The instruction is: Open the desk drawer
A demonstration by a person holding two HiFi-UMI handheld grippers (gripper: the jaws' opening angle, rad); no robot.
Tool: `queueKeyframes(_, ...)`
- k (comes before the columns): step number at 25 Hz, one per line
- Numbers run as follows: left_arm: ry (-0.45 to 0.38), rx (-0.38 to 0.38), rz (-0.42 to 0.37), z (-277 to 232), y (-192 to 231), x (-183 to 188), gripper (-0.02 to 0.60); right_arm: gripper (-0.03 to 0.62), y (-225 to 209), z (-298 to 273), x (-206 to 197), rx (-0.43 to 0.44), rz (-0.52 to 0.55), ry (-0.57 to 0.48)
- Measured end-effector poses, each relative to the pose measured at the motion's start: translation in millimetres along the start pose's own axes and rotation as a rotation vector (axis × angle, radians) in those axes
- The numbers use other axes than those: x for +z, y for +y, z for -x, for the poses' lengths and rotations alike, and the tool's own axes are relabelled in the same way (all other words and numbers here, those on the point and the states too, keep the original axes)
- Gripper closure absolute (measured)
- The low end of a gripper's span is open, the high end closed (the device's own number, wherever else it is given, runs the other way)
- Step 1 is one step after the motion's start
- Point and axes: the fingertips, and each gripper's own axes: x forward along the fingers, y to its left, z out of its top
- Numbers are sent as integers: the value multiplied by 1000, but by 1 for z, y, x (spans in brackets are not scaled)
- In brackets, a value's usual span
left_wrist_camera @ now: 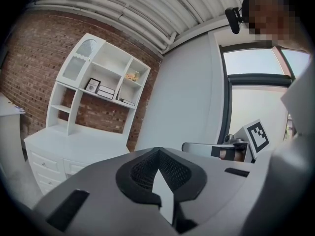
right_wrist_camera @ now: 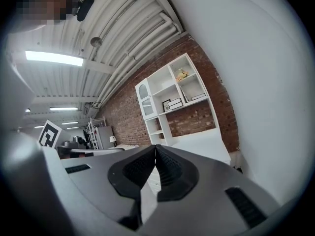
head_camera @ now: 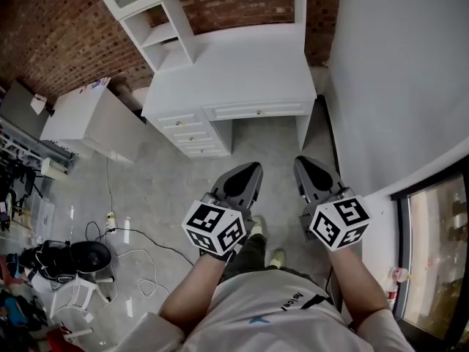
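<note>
Standing well short of the desk [head_camera: 234, 72]: left tongs [head_camera: 255, 169] and right tongs [head_camera: 299, 161] both closed, empty. Wide drawer [head_camera: 234, 111] shut under desk's front edge. Advise opening one pair, squaring on its knob [head_camera: 258, 111], pulling straight.

Desk [head_camera: 242, 72] against brick wall [head_camera: 58, 28], cabinet [head_camera: 80, 116] at left

The surface [head_camera: 242, 72] and its drawer [head_camera: 256, 111] are white. The far wall [head_camera: 51, 35] is red-brown brick. The floor [head_camera: 168, 189] is pale grey. The left tool [head_camera: 253, 167] and right tool [head_camera: 302, 161] are grey, with black-and-white square patterns.
</note>
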Motion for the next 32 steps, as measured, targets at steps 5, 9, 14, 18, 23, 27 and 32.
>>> queueKeyframes(5,15,-5,21,-30,28,-5,571,576,-20,-33,-1,-11,-2,15)
queueKeyframes(9,26,-23,28,-63,55,-4,571,576,-36,-67,3,-16,5,13)
queueKeyframes(14,55,-42,22,-105,100,-1,571,576,-58,-121,13,-31,-4,0)
queueKeyframes(18,89,-57,37,-138,146,-7,571,576,-72,-172,18,-45,-9,-5)
queueKeyframes(23,130,-85,66,-173,194,-19,571,576,-87,-230,14,-75,-8,14)
queueKeyframes(27,176,-73,129,-202,234,-42,571,576,-103,-270,-2,-84,-3,59)
queueKeyframes(32,225,-47,212,-248,284,-80,571,576,-135,-316,-11,-76,8,66)
